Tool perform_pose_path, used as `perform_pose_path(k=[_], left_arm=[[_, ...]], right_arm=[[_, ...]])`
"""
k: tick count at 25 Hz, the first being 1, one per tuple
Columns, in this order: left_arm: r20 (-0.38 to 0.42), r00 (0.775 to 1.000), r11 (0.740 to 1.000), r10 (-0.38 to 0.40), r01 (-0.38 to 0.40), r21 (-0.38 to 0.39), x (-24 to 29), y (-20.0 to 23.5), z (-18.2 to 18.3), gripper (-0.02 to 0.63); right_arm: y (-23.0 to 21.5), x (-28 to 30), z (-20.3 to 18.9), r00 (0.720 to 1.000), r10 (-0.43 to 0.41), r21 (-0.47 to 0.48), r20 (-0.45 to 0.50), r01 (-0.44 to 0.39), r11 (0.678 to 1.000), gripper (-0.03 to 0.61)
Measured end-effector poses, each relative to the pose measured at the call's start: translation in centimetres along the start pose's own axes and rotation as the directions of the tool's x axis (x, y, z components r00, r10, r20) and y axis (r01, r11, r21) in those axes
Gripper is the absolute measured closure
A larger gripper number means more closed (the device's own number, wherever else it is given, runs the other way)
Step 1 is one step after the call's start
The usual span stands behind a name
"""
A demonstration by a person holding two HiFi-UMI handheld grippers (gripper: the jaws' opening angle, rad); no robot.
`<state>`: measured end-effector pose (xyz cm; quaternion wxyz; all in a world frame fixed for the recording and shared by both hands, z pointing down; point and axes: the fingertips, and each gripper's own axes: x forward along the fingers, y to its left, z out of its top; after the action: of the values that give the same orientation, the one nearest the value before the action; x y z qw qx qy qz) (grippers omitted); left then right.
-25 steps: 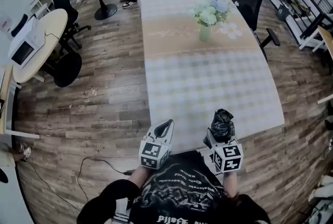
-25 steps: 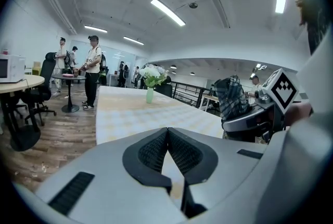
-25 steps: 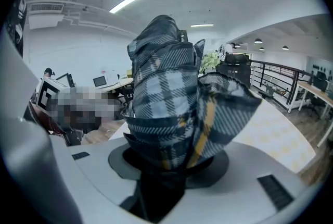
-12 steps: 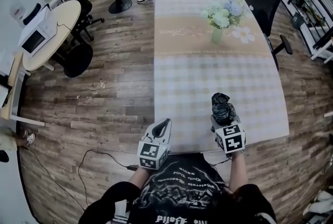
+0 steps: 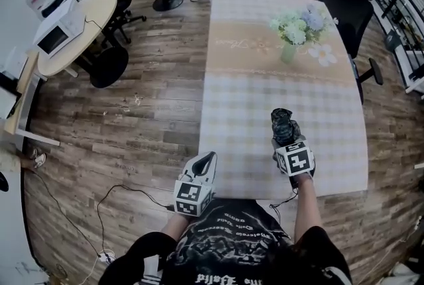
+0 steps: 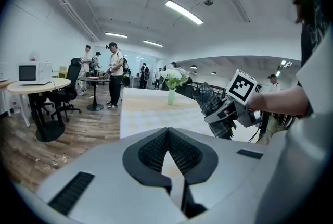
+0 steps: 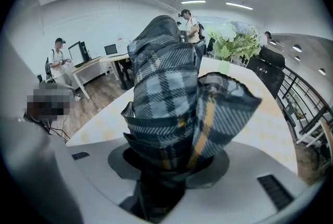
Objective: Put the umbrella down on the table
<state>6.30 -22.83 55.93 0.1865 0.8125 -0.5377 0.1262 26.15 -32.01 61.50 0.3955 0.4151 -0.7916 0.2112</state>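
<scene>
Checked table [image 5: 265,98], viewed from above. Folded plaid umbrella [image 5: 285,124] over the table's near end, clamped upright in the right gripper [image 5: 287,139]. Left gripper [image 5: 208,161] at the near corner, jaws closed together on nothing.

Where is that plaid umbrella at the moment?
In the head view the folded umbrella is clamped in the right gripper, over the near right part of the table, well short of the flower vase.
</scene>
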Motion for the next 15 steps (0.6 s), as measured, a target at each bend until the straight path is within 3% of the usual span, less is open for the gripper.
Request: perform_pose_path(k=[5,11,15], left_arm=[[0.008,0.999,0.999,0.037,-0.037,-0.010,-1.6,-0.1,-1.0,0.594],[0.000,0.997,0.996,0.080,-0.080,-0.031,0.2,1.6,0.4,0.594],[0.000,0.994,0.994,0.106,-0.106,-0.035,0.1,2.1,0.6,0.594]], right_arm=[[0.1,1.3,-0.3,0.999,0.021,-0.023,-0.039,-0.022,1.000,0.400],[-1.8,4.6,3.2,0.994,0.040,-0.062,-0.100,-0.046,0.997,0.400],[-2.2,6.1,3.5,0.989,0.057,-0.054,-0.138,-0.065,0.996,0.397]])
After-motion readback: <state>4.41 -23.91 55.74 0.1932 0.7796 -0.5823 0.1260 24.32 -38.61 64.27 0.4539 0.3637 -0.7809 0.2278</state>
